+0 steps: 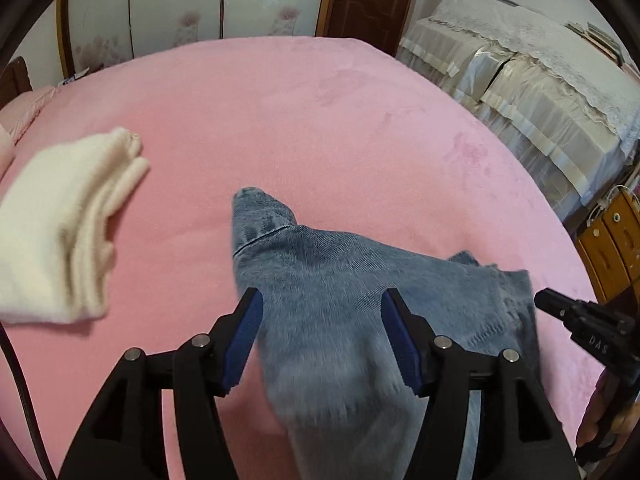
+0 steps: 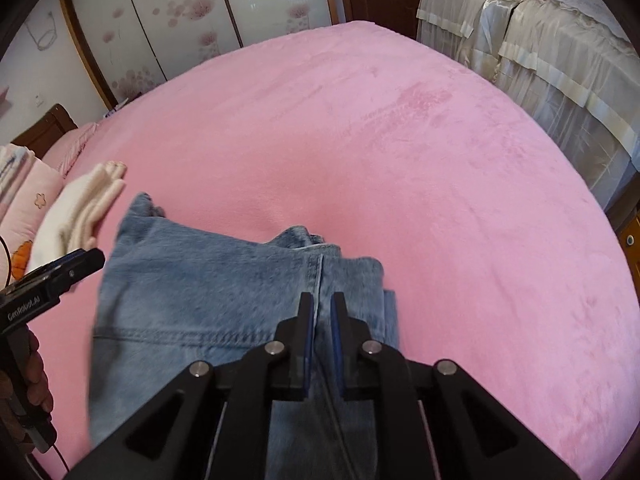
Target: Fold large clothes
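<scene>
Sprawling blue jeans (image 1: 340, 280), rumpled, partly folded

Pink bed (image 1: 320, 120) — jeans (image 1: 340, 280); cream stack (image 1: 60, 232)

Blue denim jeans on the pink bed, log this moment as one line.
blue denim jeans: bunched | left gripper: open | right gripper: narrow gap over jeans seam

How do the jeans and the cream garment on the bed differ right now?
The jeans are blue denim; the cream garment is soft and pale. The jeans lie loosely folded and rumpled between the left gripper and right gripper; the cream garment sits in a neat folded stack, untouched, off to the left. Both rest on the pink bed cover.
</scene>
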